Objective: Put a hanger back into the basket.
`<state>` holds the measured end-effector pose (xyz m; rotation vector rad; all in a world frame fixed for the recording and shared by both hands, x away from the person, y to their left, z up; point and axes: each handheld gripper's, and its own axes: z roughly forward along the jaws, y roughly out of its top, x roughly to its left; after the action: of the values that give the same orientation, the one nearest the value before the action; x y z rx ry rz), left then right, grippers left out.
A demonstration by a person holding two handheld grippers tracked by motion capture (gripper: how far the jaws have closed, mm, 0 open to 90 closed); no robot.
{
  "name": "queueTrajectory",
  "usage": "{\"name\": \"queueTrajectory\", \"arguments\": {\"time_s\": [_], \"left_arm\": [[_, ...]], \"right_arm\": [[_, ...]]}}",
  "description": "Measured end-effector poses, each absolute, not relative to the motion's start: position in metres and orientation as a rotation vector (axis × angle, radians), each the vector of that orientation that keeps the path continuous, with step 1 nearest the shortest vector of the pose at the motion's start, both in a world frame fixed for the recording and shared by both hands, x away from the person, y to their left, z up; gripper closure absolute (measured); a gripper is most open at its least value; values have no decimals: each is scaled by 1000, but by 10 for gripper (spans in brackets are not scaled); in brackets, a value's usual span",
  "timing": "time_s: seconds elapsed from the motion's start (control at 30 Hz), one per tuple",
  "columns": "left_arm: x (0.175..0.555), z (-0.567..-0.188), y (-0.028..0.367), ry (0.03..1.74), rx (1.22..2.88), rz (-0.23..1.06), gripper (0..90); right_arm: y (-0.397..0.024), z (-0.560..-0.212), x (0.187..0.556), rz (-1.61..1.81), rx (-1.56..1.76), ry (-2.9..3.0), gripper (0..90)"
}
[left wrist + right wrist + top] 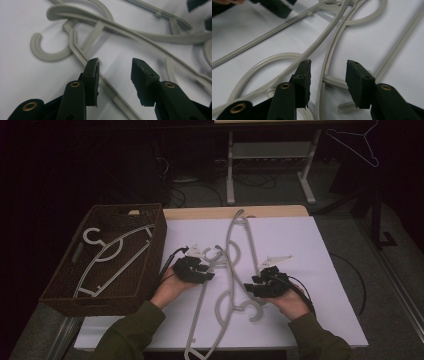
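Jaws on my left gripper (115, 75) stand apart with nothing pinched; a grey bar of one hanger (110, 86) runs on the white board under the gap, untouched by either pad. My right gripper (328, 77) is just as open, its pads clear of the hanger bars (332, 82) that cross below them. I have no grip on anything, then; both tools hover just over the plastic, I judge so that I can pick a fresh hold.

From the high view my left gripper (194, 269) sits near the hook of the one hanger (216, 256), and my right gripper (267, 284) beside the hook of the other hanger (252, 310). The two lie head to tail in the middle of the table (325, 285), their arms crossed over one another, which is likely why I work them with both hands: one must be freed from the other first.

At my left, touching the board's edge, stands a brown woven basket (155, 250) with a hanger (112, 255) already lying flat inside. I take that as where these two belong.
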<state>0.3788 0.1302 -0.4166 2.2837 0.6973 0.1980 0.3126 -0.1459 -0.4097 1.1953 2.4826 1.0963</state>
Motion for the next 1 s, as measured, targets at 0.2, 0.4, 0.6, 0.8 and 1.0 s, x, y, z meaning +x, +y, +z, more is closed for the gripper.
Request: {"name": "queueTrajectory", "arguments": {"time_s": [0.2,0.4,0.6,0.8,1.0], "left_arm": [[405,-416,115,727,2284,245,588],[418,-422,100,685,2336,251,610],[422,-428,86,617,2380,297,658],[421,-434,72,545,2450,361,715],[419,-435,73,498,2492,367,749]], "right_arm": [[-135,-411,308,1112,1181,2522,554],[-119,-415,305,1084,1147,2569,544],[-116,-416,305,1083,1148,2573,543],[-122,-415,306,1103,1160,2556,544],[-126,-413,307,1127,1162,2543,544]]}}
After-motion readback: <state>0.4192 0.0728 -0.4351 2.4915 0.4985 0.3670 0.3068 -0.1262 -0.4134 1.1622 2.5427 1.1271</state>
